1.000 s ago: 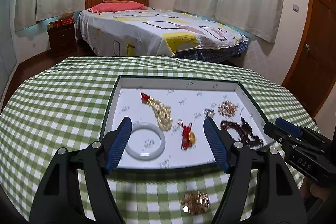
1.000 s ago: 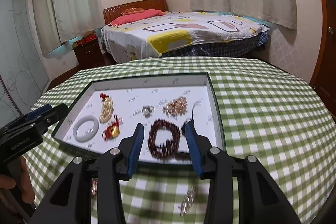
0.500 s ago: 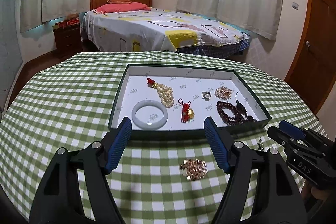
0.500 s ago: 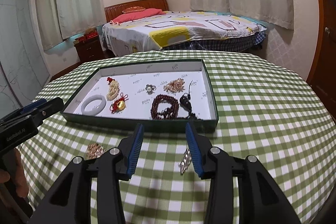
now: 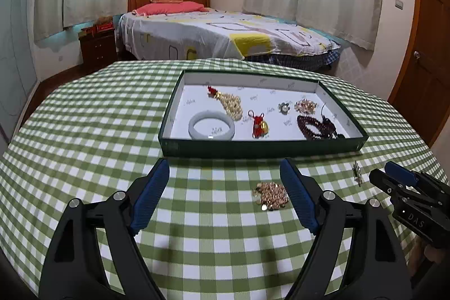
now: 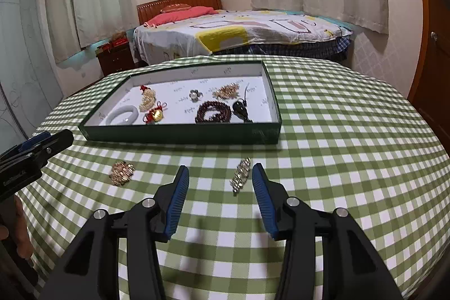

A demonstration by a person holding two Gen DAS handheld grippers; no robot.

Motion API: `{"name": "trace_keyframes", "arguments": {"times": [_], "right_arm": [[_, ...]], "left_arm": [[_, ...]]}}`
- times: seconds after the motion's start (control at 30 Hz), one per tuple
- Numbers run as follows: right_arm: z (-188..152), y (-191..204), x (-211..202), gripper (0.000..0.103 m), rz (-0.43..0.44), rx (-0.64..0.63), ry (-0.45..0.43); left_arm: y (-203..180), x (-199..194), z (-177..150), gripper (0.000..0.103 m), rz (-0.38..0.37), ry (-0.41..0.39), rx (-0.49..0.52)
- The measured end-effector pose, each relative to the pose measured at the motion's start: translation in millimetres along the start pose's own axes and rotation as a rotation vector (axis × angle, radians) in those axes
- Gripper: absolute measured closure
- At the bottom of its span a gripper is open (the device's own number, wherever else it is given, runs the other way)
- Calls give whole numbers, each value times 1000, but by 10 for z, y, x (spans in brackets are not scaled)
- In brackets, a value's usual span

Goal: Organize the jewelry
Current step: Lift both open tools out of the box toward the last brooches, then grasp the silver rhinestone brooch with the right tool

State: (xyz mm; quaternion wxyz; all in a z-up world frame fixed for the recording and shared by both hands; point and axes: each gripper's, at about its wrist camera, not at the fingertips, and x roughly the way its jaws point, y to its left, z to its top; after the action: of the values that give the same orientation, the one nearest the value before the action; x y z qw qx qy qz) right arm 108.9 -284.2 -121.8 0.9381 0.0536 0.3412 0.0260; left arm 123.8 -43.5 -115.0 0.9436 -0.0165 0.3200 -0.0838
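So counting it up: 6 pieces are sitting inside the green tray [image 5: 261, 149] and 2 are lying loose on the table [image 5: 98, 131]. In the tray there's 1 pale bangle [image 5: 211, 125] at the near left, 1 cream bead strand with a red knot [image 5: 229, 102] behind it, 1 red and gold charm [image 5: 259, 125] in the middle, 1 small flower brooch [image 5: 284, 107], 1 rose-gold cluster [image 5: 305, 106] toward the far right, and 1 dark bead string [image 5: 316, 128] lying at the near right, close to the tray's near wall.

Outside, 1 gold chain pile [image 5: 271, 196] is lying just beside the right finger of the left gripper [image 5: 225, 197], and 1 silver crystal strip [image 6: 241, 175] is lying between the tips of the right gripper [image 6: 219, 191], closer to the right one. Both sit near the tray's front edge but apart from it.

Both sets of fingers are spread wide, holding nothing. Lots of bare checked cloth is showing to the left and right of the tray.
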Motion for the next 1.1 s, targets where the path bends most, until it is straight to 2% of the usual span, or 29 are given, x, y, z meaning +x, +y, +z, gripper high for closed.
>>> {"name": "trace_keyframes", "arguments": {"times": [0.2, 0.6, 0.9, 1.1], "right_arm": [[-39, -53, 98, 56, -10, 16, 26], [93, -77, 391, 57, -22, 26, 100], [93, -141, 513, 62, -20, 45, 143], [86, -155, 506, 71, -23, 43, 142]], "left_arm": [[0, 73, -77, 24, -1, 24, -6], [10, 199, -111, 23, -1, 50, -11], [-3, 280, -148, 23, -2, 73, -11], [-31, 303, -163, 23, -6, 82, -5]]}}
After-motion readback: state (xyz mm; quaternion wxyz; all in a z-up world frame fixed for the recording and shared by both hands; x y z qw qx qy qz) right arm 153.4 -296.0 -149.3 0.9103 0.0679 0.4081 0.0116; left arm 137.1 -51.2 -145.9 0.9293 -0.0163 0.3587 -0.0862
